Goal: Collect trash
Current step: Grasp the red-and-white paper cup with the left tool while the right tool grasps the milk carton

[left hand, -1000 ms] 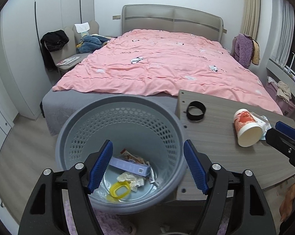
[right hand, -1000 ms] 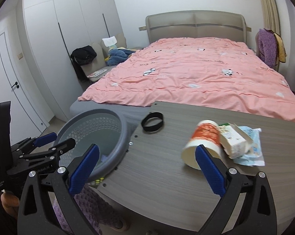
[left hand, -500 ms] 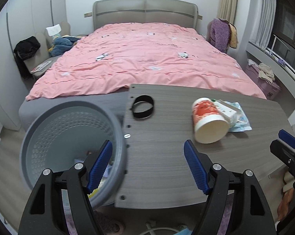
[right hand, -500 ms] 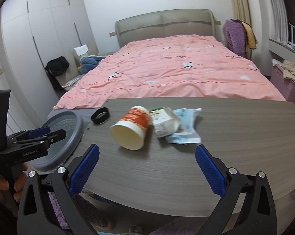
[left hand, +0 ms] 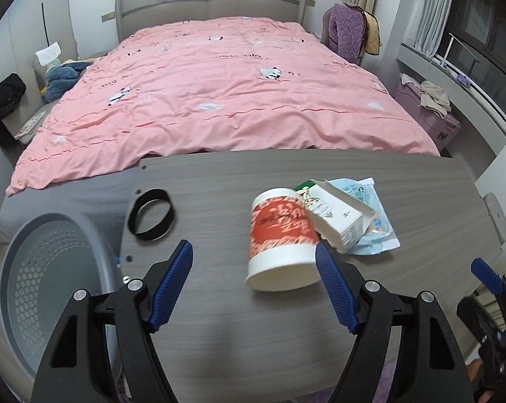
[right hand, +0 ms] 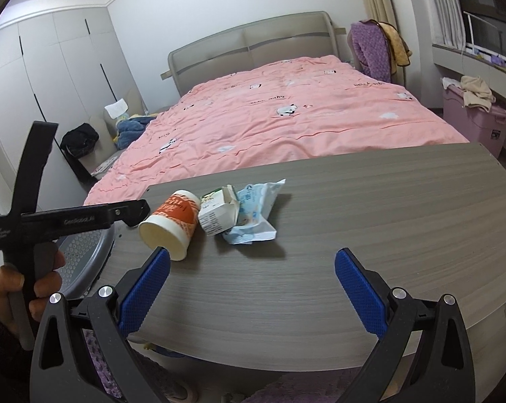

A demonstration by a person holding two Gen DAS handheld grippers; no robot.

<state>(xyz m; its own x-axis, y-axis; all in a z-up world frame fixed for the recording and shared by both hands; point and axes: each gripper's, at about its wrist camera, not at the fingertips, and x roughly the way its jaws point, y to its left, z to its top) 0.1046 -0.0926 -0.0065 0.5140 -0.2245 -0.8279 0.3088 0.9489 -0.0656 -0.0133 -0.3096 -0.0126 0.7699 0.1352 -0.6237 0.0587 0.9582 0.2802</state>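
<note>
Pink bedding covers the bed (left hand: 226, 87), which fills the far part of both views. Grey wood-grain laminate makes up the table (left hand: 219, 329) set across the foot of the bed. At the table's left end, lower than its top, a grey perforated basket (left hand: 48, 288) is seen. On the table three pieces of trash are grouped together. A paper cup (left hand: 279, 238) with a red print is laid on its side, its open mouth turned toward the cameras. A small white carton (left hand: 336, 215), torn open at the top, is pressed against the cup's right side, and a crumpled light-blue wrapper (left hand: 377, 225) is spread under and behind the carton. A black ring (left hand: 152, 215) is laid flat near the table's left edge, well apart from the trash. The left gripper (left hand: 253, 282) is held wide open and empty just short of the cup, whose mouth is framed between its blue pads. The right gripper (right hand: 253, 292) is likewise spread wide over bare table, with nothing gripped.
</note>
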